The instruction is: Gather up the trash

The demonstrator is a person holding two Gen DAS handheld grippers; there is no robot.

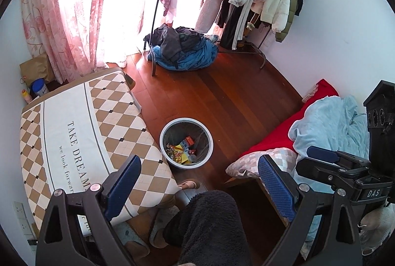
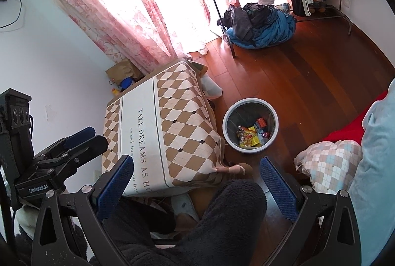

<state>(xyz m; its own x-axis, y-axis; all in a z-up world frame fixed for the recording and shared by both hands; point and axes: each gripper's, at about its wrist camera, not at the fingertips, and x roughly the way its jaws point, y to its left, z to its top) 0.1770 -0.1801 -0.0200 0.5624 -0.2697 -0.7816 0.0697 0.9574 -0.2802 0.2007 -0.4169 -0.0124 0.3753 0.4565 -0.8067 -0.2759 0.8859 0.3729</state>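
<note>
A round white-rimmed trash bin (image 1: 185, 120) stands on the wooden floor between the table and the bed. Colourful wrappers (image 1: 181, 150), yellow, red and blue, lie at its bottom. My left gripper (image 1: 200, 169) hangs open high above the floor, its blue pads wide apart with nothing between them. In the right wrist view the same bin (image 2: 250, 100) and wrappers (image 2: 249, 139) show ahead of my right gripper (image 2: 195, 167), which is also open and holds nothing. Each gripper appears at the edge of the other's view.
A low table under a checked cloth (image 1: 74, 123) stands left of the bin. A bed with a red sheet (image 1: 284, 127), a blue blanket and a checked pillow is on the right. A person's dark fleece leg (image 1: 212, 224) and slippers are below. A clothes pile (image 1: 182, 48) and rack stand at the back.
</note>
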